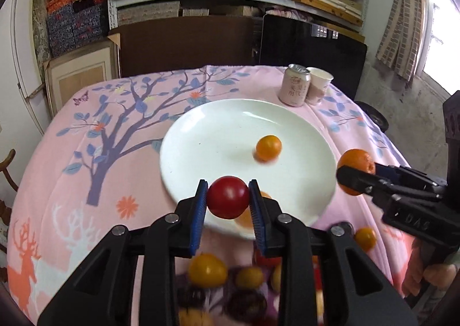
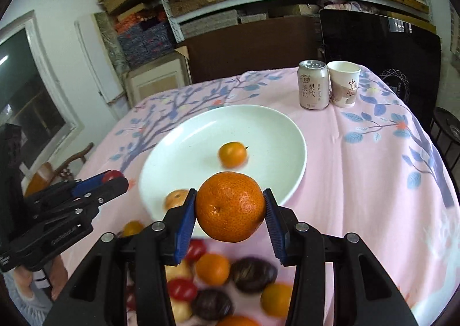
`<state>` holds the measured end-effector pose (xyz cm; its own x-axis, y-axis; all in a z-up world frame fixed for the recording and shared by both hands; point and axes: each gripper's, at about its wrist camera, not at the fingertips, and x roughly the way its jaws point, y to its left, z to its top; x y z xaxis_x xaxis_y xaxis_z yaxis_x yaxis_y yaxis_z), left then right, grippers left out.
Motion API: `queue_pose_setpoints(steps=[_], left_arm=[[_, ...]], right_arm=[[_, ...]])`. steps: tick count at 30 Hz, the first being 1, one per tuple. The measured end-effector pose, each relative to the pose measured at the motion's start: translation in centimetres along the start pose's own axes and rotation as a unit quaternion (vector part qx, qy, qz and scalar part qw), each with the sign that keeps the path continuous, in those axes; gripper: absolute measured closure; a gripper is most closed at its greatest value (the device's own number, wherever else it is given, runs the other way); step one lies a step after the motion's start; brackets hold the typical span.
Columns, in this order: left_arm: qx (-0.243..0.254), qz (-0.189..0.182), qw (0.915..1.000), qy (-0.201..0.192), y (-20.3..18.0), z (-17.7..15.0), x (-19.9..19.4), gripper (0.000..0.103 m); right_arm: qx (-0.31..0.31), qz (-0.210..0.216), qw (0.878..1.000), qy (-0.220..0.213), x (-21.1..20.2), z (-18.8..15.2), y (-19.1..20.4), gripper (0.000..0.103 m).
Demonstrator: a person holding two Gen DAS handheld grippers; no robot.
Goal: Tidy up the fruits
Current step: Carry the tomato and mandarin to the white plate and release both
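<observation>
Fruits are split between both claws, a white plate (image 1: pixel 201 136) and a blurred heap on the pink tablecloth (image 1: pixel 66 182) at the bottom of both views. At lower centre of the left wrist view, the left gripper (image 1: pixel 228 197) is pinching a red tomato (image 1: pixel 228 197) between its blue pads, held over the near rim of the plate. At lower centre of the right wrist view, the right gripper (image 2: pixel 230 206) is clamped on a large orange (image 2: pixel 230 206), its pads pressing both sides, also above the plate's near edge. Each claw shows in the other's view — the right one with its orange at the right edge of the left view, the left one at the lower left of the right view. On the plate lies one small orange fruit (image 2: pixel 233 154), with another (image 2: pixel 176 199) near the rim. A drink can (image 2: pixel 312 84) and a paper cup (image 2: pixel 344 83) stand just beside each other at the upper right, beyond the plate.
</observation>
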<state>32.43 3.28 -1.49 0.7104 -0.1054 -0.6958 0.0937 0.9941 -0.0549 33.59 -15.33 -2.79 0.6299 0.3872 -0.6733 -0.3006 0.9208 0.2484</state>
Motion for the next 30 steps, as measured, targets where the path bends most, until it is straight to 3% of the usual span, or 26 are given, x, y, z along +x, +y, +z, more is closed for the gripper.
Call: queue_pose_setpoints(steps=[6,7,9,11,16,18,22,30], left_arm=[[-0.01,-0.015,0.9987,0.049,1.0,0.0,5.0,0.074],[-0.018,-0.022,0.9984,0.049,1.3,-0.2,5.1,0.074],[-0.036,-0.03,0.9979,0.045,2.0,-0.2,5.1,0.056],[-0.046,-0.027,0.9981,0.032,2.4,-0.1,4.5,0.045],[-0.04,-0.012,0.9991,0.01,2.5,-0.2,2.7,0.039],[-0.04,0.001,0.9992,-0.003,2.6,-0.6,1.6,0.028],[-0.049,0.009,0.9986,-0.016,3.7,-1.7,-0.4,0.027],[-0.097,0.033,0.9947,-0.009,7.3,-8.4,-4.4,0.017]], right_arm=[[0.002,-0.004,1.0,0.016,2.8,-0.1,-0.9,0.055],[0.002,-0.004,1.0,0.007,2.6,-0.1,-0.9,0.047],[0.003,-0.001,1.0,-0.022,1.4,-0.2,-0.8,0.037],[0.001,-0.001,0.999,-0.04,0.4,-0.2,-0.8,0.036],[0.006,-0.004,0.997,-0.074,-1.6,-0.6,-1.2,0.025],[0.01,-0.005,0.997,-0.071,-1.6,-0.8,-1.5,0.025],[0.032,0.004,0.997,-0.066,-1.9,-1.5,-2.3,0.025],[0.066,-0.007,0.994,-0.084,-5.5,-5.6,-4.0,0.015]])
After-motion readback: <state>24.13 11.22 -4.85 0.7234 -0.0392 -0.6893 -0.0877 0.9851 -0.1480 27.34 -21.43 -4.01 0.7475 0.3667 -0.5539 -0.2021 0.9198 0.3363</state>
